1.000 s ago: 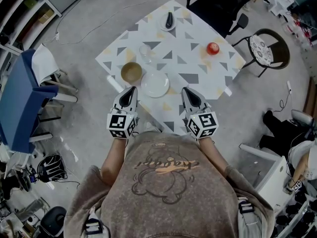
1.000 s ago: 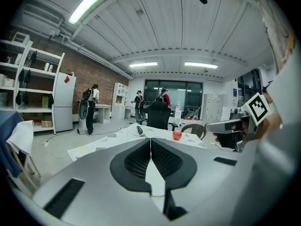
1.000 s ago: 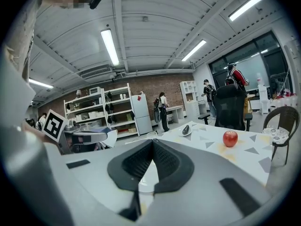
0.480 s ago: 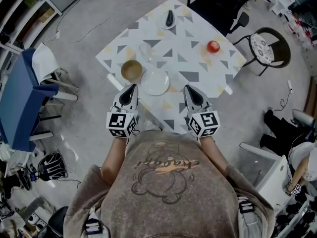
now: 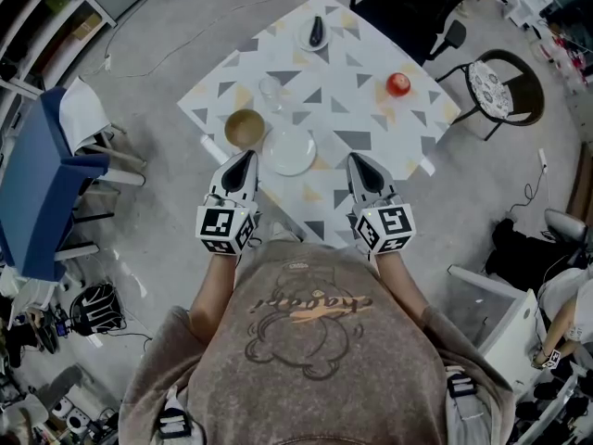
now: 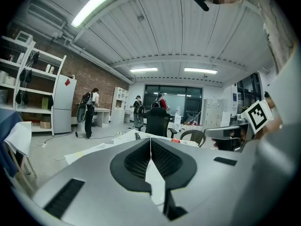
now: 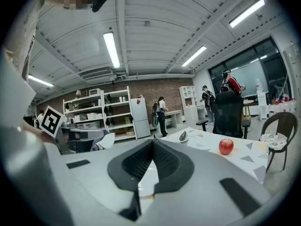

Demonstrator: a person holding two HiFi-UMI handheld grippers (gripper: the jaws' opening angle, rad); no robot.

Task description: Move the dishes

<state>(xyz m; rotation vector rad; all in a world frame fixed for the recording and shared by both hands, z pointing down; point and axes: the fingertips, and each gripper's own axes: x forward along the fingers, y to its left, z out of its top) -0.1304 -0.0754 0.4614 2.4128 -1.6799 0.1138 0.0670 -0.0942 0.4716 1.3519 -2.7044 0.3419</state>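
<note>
1. The worktop [image 5: 366,142] is white with grey and yellow triangles and stands corner-on to the person, one corner pointing to 6 o'clock in the head view.
2. A white plate [image 5: 290,150] lies near the worktop's 7 o'clock edge, empty and flat.
3. A brown bowl [image 5: 245,129] sits just beside the plate, at its 10 o'clock, close to the worktop's left edge.
4. A clear glass [image 5: 270,89] stands at 1 o'clock from the bowl, apart from it.
5. A small dish [image 5: 315,33] rests near the far corner at 12 o'clock. Something dark lies in it, perhaps a utensil, too small to tell.
6. A red apple [image 5: 398,84] sits toward the 2 o'clock side, well apart from the dishes. It also shows in the right gripper view [image 7: 226,146].
7. The left tongs [image 5: 246,158] are held at 7 o'clock from the plate, near its rim but not touching. Their own view [image 6: 150,140] shows the jaws closed tip to tip with nothing between them.
8. The right tongs [image 5: 356,159] hover at 4 o'clock from the plate, over the worktop's near right edge. Their own view [image 7: 153,141] shows the jaws pressed together at the tips and empty.
9. A black office chair [image 5: 408,7] stands beyond the far corner, and a round chair [image 5: 500,91] is at 3 o'clock off the worktop.
</note>
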